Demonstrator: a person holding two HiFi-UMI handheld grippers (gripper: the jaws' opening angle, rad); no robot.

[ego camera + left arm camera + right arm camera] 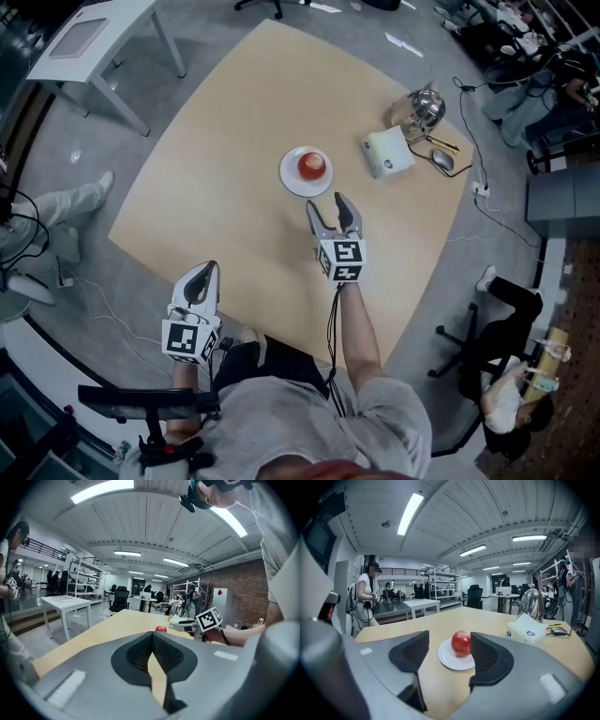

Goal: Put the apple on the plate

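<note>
Nearest the lens in the head view is the person's grey shirt, soft and creased. The left gripper, a grey moulded shell with a marker cube, hangs at the near edge of the worktop, a smooth, pale, wood-toned slab with rounded corners. The right gripper is over the worktop, its tips just short of the plate. The plate is round, white and glossy, and lies about mid-worktop. The apple, red and round, rests on it. Toward the right corner stand a white tissue box, a polished metal kettle and a dark mouse, all well apart from the plate. Bare wood runs from the plate to the left and far corners.

Left gripper view: the ribbed black pads meet at their tips. The jaws are together and hold nothing. The apple shows small beyond them.

Right gripper view: the jaws stand wide apart and their ribbed inner faces touch nothing. The apple on its plate shows through the gap, ahead of the tips, with the tissue box and kettle off to the right.
</note>
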